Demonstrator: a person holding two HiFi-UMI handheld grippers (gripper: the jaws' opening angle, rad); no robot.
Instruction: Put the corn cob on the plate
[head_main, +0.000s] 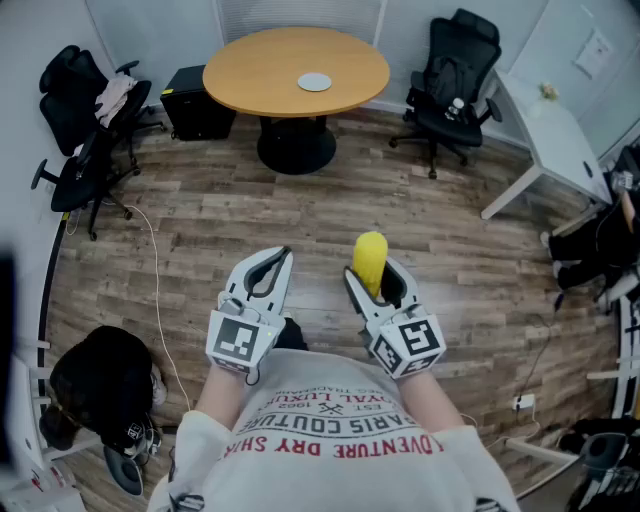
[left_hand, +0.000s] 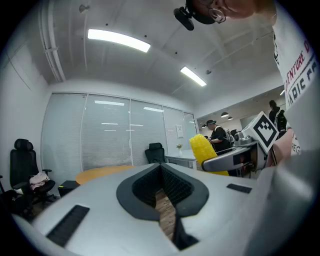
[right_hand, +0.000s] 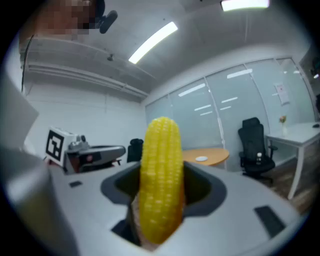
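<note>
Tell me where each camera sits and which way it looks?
Head view: on the person's head, looking steeply down at their shirt, the left gripper, the right gripper holding the corn cob, and the round table with the plate.
Left gripper view: on the left gripper, facing level along its closed jaws; shirt at right.
Right gripper view: on the right gripper, facing along jaws clamping the corn cob; left gripper at left.
Shared: all three show the corn cob and round table.

Right tongs (right_hand: 161, 202) clamp upright corn cob (right_hand: 160, 175); plate (right_hand: 201, 159) on round table (right_hand: 222, 153) beyond.
</note>
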